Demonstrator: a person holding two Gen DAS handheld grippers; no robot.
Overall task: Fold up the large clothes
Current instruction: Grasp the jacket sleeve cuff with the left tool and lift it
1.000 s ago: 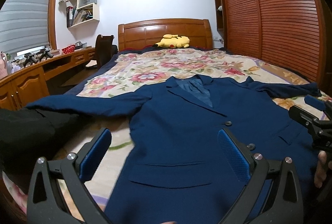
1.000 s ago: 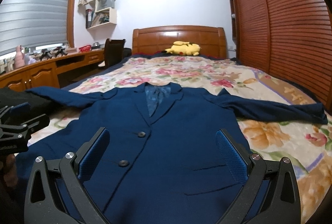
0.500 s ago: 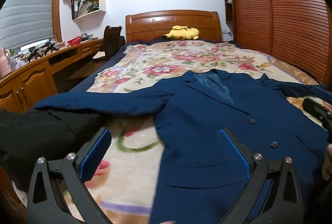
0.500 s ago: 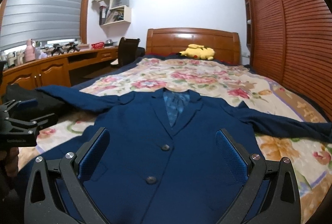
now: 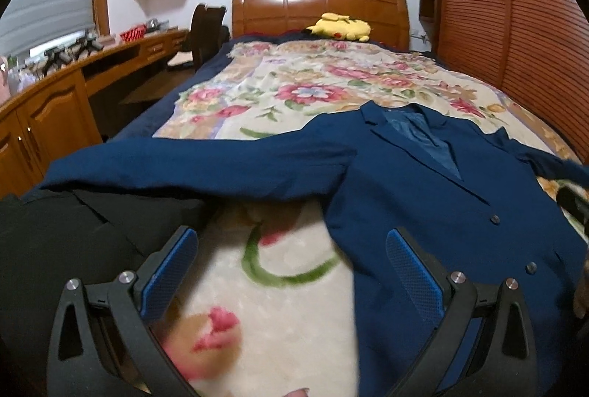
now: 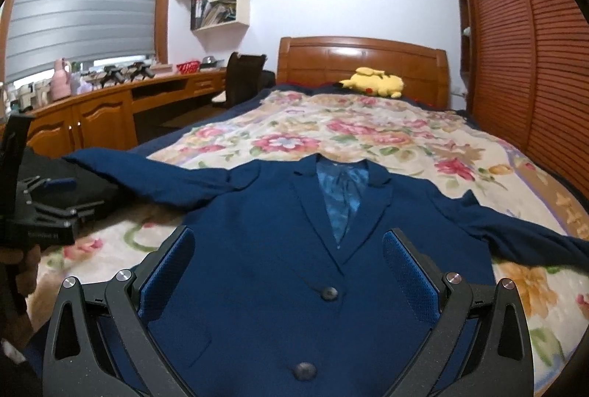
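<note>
Blazer (image 6: 287, 250): I count 1, navy, lying face up and flat on the floral blanket (image 5: 294, 91), both sleeves spread out sideways, directly ahead of and under my right gripper (image 6: 287, 268). That gripper is spread wide, its 2 blue pads over the chest, holding nothing. My left gripper (image 5: 291, 272) is spread just as wide and empty, over bare blanket, with the blazer's side edge at its right finger and 1 sleeve (image 5: 191, 169) stretching across ahead of it. I see 2 front buttons in each view. Only the left view shows the black garment (image 5: 66, 235) close up beside its left finger. Only the right view shows the other gripper, at its far left. 1 yellow plush (image 6: 371, 82) sits far ahead by the headboard.
</note>
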